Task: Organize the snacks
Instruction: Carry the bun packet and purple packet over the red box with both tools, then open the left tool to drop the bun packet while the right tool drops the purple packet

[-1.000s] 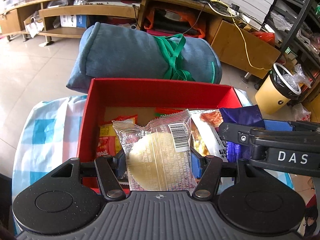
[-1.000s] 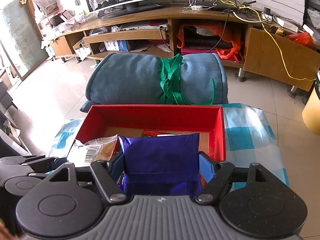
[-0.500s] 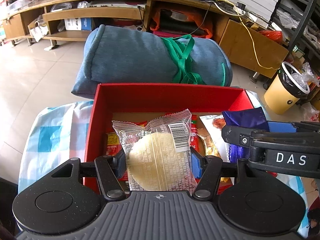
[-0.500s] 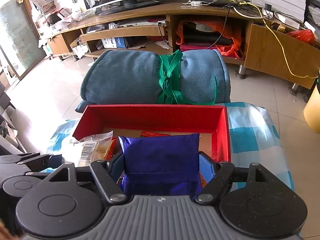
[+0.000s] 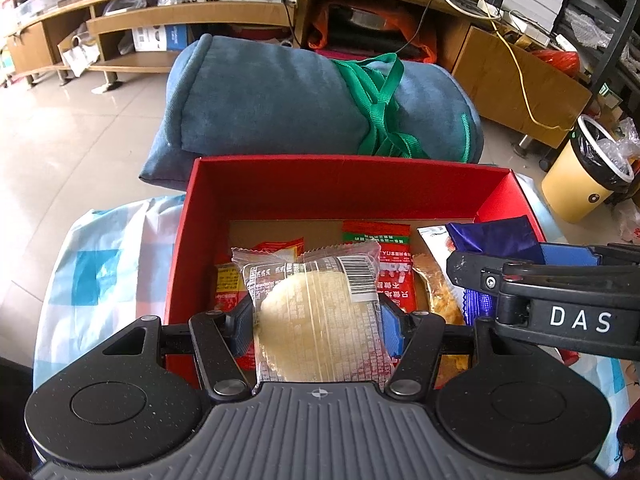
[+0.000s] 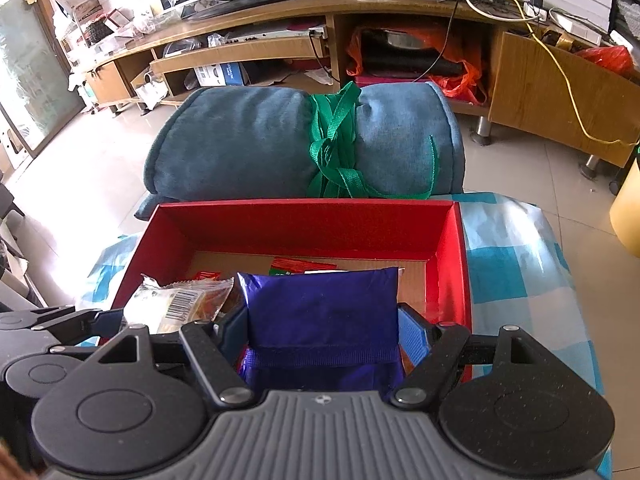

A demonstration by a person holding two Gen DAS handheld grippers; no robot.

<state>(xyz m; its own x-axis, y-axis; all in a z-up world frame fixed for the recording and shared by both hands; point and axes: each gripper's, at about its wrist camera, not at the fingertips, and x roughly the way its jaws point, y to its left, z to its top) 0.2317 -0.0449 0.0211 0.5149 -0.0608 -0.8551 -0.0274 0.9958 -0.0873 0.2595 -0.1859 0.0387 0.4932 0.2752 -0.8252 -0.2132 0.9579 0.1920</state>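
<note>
A red box (image 5: 348,184) (image 6: 308,220) sits on a blue-checked cloth. My left gripper (image 5: 316,320) is shut on a clear-wrapped round cake (image 5: 316,316), held over the box's near left part. My right gripper (image 6: 322,336) is shut on a dark blue packet (image 6: 324,308) (image 5: 496,236), over the box's near right part, beside the left one. Red snack packets (image 5: 380,256) and an orange-printed packet (image 5: 436,284) lie on the box floor. From the right wrist view the cake (image 6: 176,304) shows at the left.
A rolled blue blanket (image 5: 280,96) tied with green strap lies just behind the box. Beyond it runs a long wooden TV bench (image 6: 320,40) with cables. A yellow bin (image 5: 584,172) stands on the floor at the right. The checked cloth (image 6: 516,264) extends right of the box.
Both grippers have sunk and moved slightly forward over the box with their packets; more of the box floor and its packets shows. Grips are unchanged.
</note>
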